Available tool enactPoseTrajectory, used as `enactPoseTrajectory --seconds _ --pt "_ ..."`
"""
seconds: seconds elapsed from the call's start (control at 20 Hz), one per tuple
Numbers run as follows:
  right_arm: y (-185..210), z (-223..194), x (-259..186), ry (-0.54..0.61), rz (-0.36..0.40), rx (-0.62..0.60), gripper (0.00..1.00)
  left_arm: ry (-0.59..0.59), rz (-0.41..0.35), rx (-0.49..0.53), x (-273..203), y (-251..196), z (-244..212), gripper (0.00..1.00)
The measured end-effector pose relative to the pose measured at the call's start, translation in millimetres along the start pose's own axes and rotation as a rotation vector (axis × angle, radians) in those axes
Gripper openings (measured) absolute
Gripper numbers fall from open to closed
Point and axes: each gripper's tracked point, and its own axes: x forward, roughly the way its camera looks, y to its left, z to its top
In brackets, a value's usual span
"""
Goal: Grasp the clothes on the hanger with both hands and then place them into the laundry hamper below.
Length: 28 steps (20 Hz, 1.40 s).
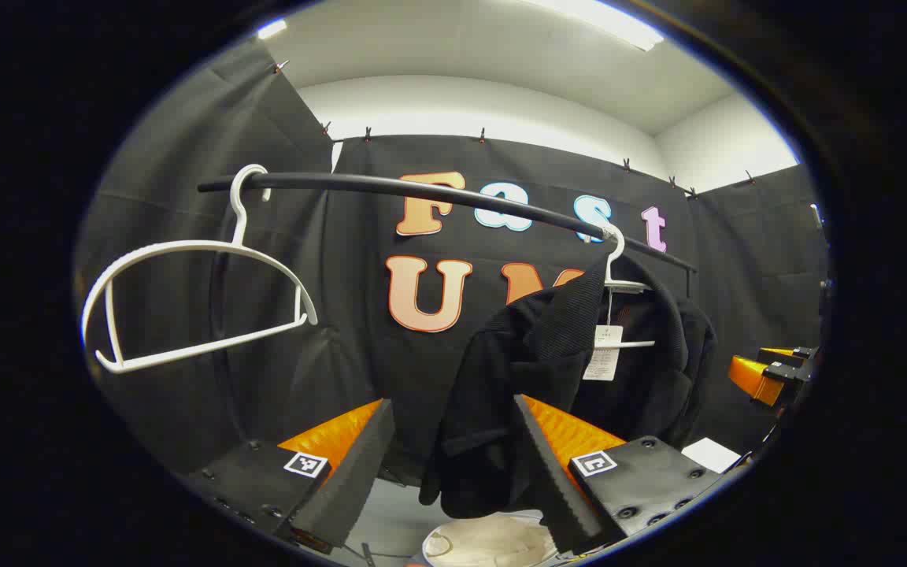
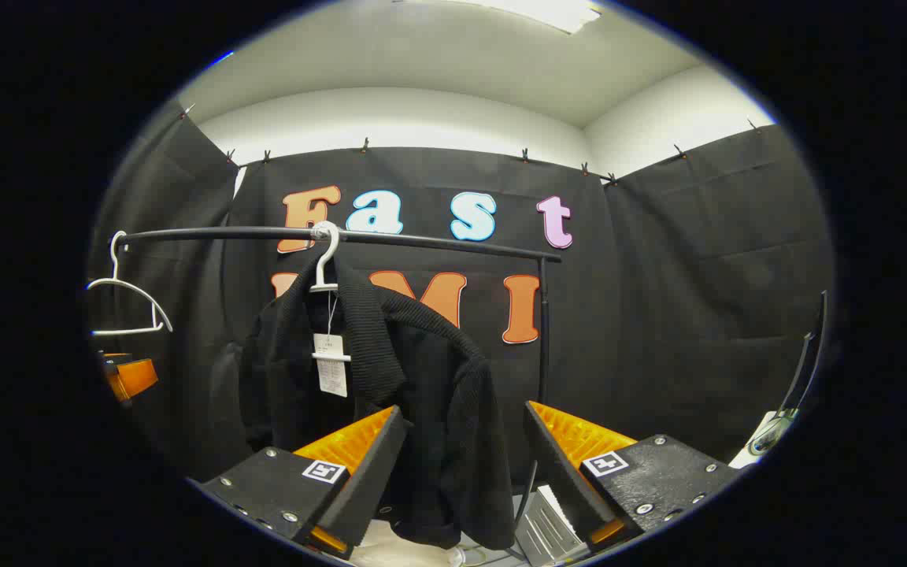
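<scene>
Hanging black jacket (image 1: 532, 370) between wide left claw (image 1: 453, 472); hamper (image 1: 493, 543) perhaps below; right claw (image 2: 461, 480) wide.

We see a dark rail (image 1: 453, 191) spanning the booth, an empty white hanger (image 1: 194, 307) hooked near its left end, a second white hanger (image 2: 326, 264) hooked further along, a black garment (image 2: 390, 394) with a paper tag (image 2: 332, 366) draped on it

Looks like a recording booth set up as a laundry corner: black cloth walls (image 2: 697, 260) clipped up under a white ceiling (image 2: 422, 55), with a clothes rail (image 2: 422, 236) and white hangers (image 1: 186, 299).
</scene>
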Motion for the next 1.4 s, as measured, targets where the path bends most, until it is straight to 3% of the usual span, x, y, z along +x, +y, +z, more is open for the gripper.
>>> enactPoseTrajectory --seconds 0.1,0.15,0.45,0.5,0.55,0.65,0.7,1.35,1.4 --pt "-2 -3 1 0.008 0.000 0.019 1.00 -0.004 0.001 -0.002 0 -2 2 0.93" --pt "-3 -2 0 0.009 -0.005 0.019 1.00 -0.004 0.002 -0.003 0 -1 2 0.96" --pt "-3 -7 5 0.015 -0.001 -0.029 1.00 0.012 0.014 0.004 2 2 -5 0.96" --pt "-1 -8 3 0.019 0.005 -0.032 0.94 0.011 0.015 0.007 1 3 -5 0.97" --pt "1 -8 2 0.019 0.011 -0.030 1.00 0.008 0.015 0.010 1 3 -4 0.97" --pt "3 -10 0 0.018 0.019 -0.026 1.00 0.005 0.018 0.012 1 4 -5 0.93" --pt "3 -12 -1 0.023 0.022 -0.022 1.00 0.011 0.017 0.012 2 5 -7 0.96" --pt "32 -42 -1 0.096 0.092 -0.003 1.00 0.044 0.030 0.020 -7 14 -24 0.96" --pt "37 -47 1 0.108 0.100 -0.004 0.94 0.047 0.031 0.023 -7 15 -26 0.96"
